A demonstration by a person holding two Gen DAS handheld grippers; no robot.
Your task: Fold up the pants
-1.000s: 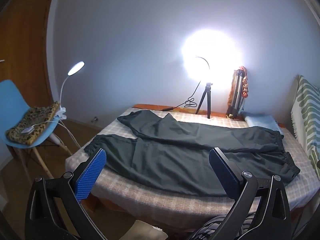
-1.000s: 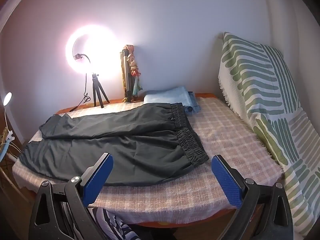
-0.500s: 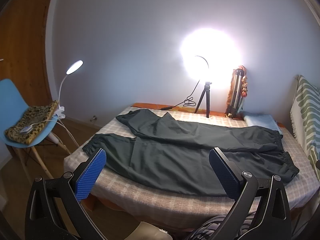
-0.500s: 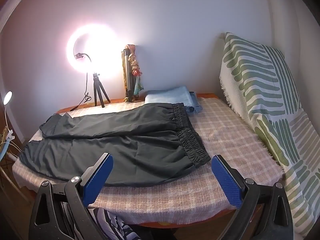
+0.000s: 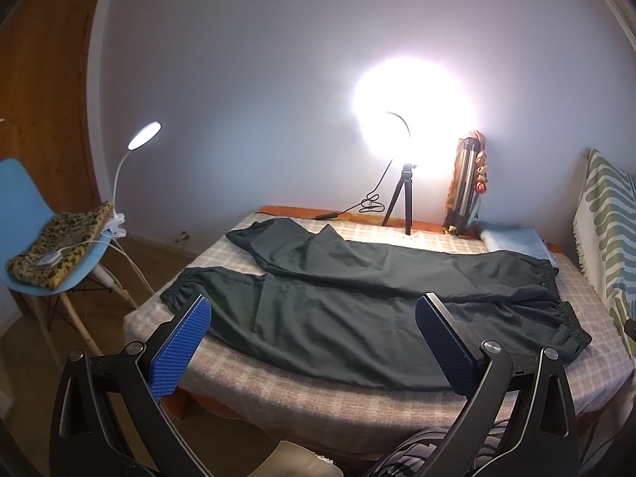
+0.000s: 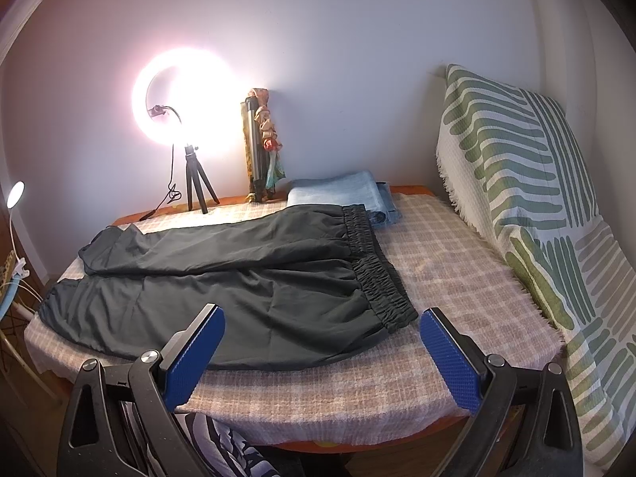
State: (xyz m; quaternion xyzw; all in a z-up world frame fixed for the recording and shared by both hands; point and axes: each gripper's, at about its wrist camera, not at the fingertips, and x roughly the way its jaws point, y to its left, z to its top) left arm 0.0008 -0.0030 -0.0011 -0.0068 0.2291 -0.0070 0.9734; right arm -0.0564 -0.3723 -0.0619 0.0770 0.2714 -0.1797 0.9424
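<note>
Nearing pants [image 5: 357, 302], both jaws unchanged, apart

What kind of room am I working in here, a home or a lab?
Most likely a home bedroom rigged for recording. The dark pants lie spread on a bed with a checked cover, a striped pillow leans at its head, and a lit ring light stands on a small tripod by the wall.
</note>
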